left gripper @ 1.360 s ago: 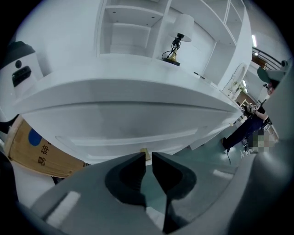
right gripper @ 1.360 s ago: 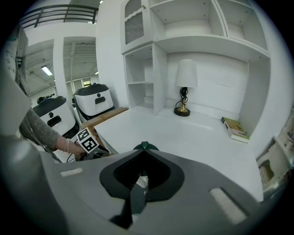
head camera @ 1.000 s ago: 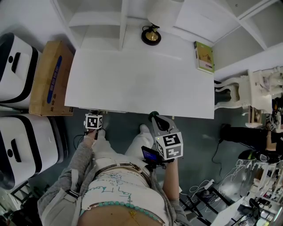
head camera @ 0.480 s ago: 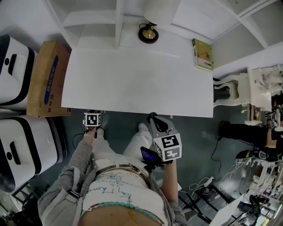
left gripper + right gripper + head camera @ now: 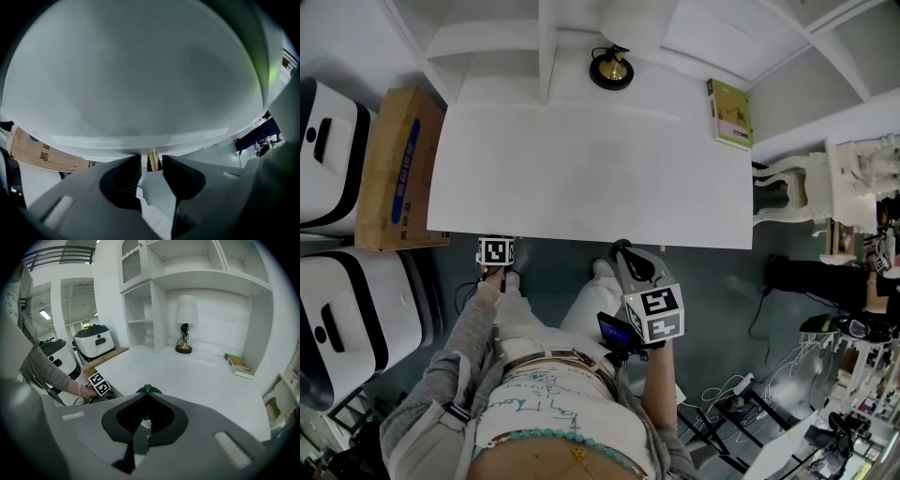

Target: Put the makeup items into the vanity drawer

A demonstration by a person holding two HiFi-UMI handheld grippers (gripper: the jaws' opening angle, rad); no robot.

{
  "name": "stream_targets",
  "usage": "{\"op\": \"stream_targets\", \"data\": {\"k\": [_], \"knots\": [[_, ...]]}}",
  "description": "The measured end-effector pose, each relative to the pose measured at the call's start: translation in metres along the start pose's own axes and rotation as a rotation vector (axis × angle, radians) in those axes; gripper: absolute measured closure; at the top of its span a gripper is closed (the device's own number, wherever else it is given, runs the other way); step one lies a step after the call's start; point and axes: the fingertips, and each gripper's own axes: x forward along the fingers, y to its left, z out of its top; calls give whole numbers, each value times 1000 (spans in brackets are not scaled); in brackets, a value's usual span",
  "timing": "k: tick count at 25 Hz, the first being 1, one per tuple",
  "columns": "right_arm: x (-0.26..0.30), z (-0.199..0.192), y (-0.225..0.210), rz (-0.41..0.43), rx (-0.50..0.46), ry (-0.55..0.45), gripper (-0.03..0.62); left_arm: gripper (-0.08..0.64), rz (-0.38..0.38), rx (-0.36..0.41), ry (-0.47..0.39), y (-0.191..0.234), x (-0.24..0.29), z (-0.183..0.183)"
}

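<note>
Right gripper [image 5: 626, 251] hangs close in by the person's waist, jaws clenched tight with nothing showing between them, its tip pointing at the vanity but short of the front edge. Left gripper [image 5: 151, 165] is the one in the play: it sits right under the lip of the vanity top [image 5: 581, 178], and its own view shows the two jaws pinched in on the small brass knob [image 5: 153, 159] of the vanity drawer, the right jaw against it and only a sliver of light on the left side. That knob lies dead ahead of the left jaws, sticking out toward the person, so the pull, as I read it, runs straight back toward the body, and the left hand is plainly the nearer one for it. From the head view the drawer itself hides beneath the white top and looks closed. Out across the top, bare white surface, and no makeup items that I can spot anywhere. Far at the back stand a lamp [image 5: 611, 70] and, off to the right, a green book [image 5: 731, 114]; a cardboard box [image 5: 389, 169] sits beside the vanity on the left.
</note>
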Motion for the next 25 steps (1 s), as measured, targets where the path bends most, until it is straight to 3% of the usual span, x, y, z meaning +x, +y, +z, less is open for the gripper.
{"op": "stream_targets", "data": {"k": [7,12,25], "knots": [[2,-2,3,16,-7,10,563,426,18,-24,25,2,10,-3],[3,-2,4,19,-19,20,563,494,17,-12,25,-1,11,-2],[5,-4,10,42,-43,35,563,495,23,-11,22,-2,13,-5]]}}
